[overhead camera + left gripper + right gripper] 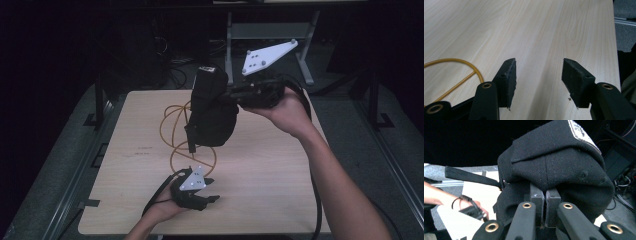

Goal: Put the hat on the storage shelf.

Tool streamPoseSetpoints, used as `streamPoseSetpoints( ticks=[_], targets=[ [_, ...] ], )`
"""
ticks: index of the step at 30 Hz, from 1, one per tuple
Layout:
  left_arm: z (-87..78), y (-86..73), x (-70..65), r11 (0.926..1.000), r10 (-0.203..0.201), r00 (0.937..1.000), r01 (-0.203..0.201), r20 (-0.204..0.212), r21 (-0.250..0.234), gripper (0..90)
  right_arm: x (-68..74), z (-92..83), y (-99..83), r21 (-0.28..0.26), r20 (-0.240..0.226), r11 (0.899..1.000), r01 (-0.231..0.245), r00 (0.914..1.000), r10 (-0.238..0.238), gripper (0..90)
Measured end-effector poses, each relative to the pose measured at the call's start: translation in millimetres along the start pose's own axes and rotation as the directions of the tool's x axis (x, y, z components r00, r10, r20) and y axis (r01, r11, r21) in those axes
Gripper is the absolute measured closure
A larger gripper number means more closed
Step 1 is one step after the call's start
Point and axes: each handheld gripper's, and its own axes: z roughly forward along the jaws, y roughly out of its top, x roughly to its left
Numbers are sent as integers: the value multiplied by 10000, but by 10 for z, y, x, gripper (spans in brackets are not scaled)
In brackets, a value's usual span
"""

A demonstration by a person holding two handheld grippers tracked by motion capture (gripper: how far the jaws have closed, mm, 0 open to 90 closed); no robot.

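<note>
**Black cap held aloft, left claw waiting below**

My right claw pinches the black cap by its fabric, holding it above the far middle of the surface, strap dangling. My left claw, jaws apart and empty, sits near, directly below it, beside the yellow cord.

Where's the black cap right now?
In the high view the black cap hangs in the air above the table's far middle, clamped in the right gripper, over the yellow cord.
</note>
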Motion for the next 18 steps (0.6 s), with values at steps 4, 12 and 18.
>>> streamPoseSetpoints(
  ticks=[4,12,18],
  targets=[
    [3,2,1,9999,104,9999,-105,53,47,451,-46,145,45,-97,-211,9999,-115,9997,113,877],
    [15,4,-5,10000,36,10000,-35,82,-74,451,-135,425,150,-127,-609,9996,-265,9978,257,876],
    [17,11,-3,10000,18,10000,-18,58,6,451,-169,624,237,-33,-900,9993,-361,9953,356,873]
  ],
)
